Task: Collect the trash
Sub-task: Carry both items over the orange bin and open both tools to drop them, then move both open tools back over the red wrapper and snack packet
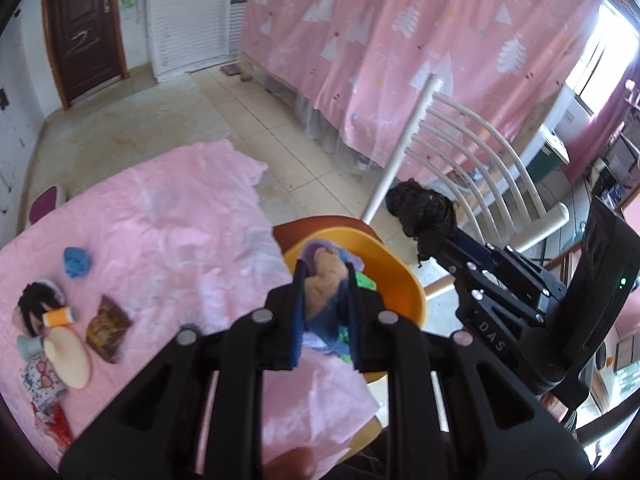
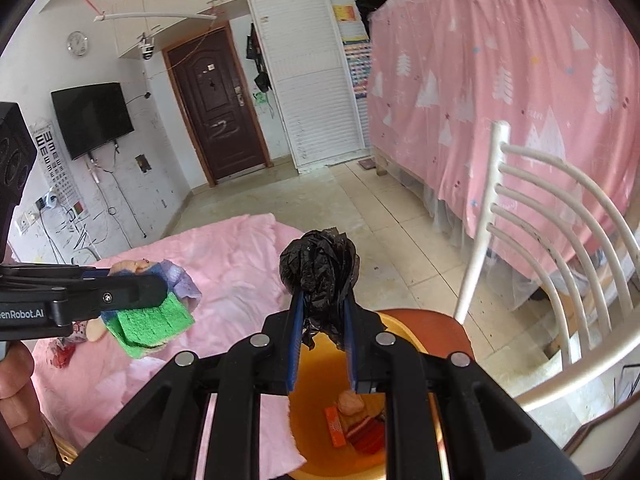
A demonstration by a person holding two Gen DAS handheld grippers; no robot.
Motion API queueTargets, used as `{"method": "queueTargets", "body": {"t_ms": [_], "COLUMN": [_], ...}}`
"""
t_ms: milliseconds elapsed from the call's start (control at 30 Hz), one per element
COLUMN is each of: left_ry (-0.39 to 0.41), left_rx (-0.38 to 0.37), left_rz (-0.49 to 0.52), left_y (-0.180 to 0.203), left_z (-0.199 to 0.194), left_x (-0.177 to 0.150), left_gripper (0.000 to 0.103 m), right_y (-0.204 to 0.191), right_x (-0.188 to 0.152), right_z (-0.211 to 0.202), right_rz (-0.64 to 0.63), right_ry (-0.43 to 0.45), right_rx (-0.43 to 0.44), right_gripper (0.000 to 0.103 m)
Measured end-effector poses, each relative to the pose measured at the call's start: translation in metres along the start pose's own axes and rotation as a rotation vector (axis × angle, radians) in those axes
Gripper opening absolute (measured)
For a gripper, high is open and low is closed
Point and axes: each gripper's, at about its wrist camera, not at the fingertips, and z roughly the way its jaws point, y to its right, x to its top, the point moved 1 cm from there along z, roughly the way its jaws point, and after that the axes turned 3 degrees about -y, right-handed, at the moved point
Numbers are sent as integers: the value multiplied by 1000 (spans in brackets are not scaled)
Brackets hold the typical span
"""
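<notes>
Pink-clothed surface [image 1: 168, 240] spreads wide on the left, and the orange bin [image 2: 320, 392] sits on a chair seat at its edge, scraps in its bottom. Left tool [image 1: 325, 304] is clamped on a bundle of green sponge and purple cloth [image 1: 326, 280] above the bin. Right tool [image 2: 322, 340] is clamped on a crumpled black bag [image 2: 320, 268], over the bin's mouth.

Crumpled black bag [image 2: 320, 266] and green-purple wad [image 2: 160, 312] above orange bin [image 2: 404, 340]
</notes>
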Motion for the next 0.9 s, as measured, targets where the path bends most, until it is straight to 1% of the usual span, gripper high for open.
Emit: {"method": "queueTargets", "body": {"t_ms": [67,133,267,367,600,700,833,900], "left_ry": [-11,-19,-27,-28,-16,-3,24,36], "left_rx": [-6,-13,-12,-18,-15,-12,-15,-11], "left_rz": [23,45,65,63,26,5,-18,-30], "left_y": [13,23,34,35,17,6,-10,-19], "left_z": [7,13,21,23,14,6,-9,-17], "left_x": [0,1,2,4,2,1,-5,-8], "left_gripper": [16,18,26,39,39,39,40,42], "right_y": [8,14,16,15,11,4,0,-7], "right_x": [-6,-11,-16,-18,-17,-15,-11,-8], "right_z": [2,4,11,14,24,26,32,33], "right_rz": [15,26,31,33,29,27,30,28], "right_ry": [-14,-24,-50,-58,-81,-86,-92,-91], "right_rx": [-6,-6,-5,-16,-21,-26,-36,-29], "right_gripper": [8,8,8,9,11,15,31,35]}}
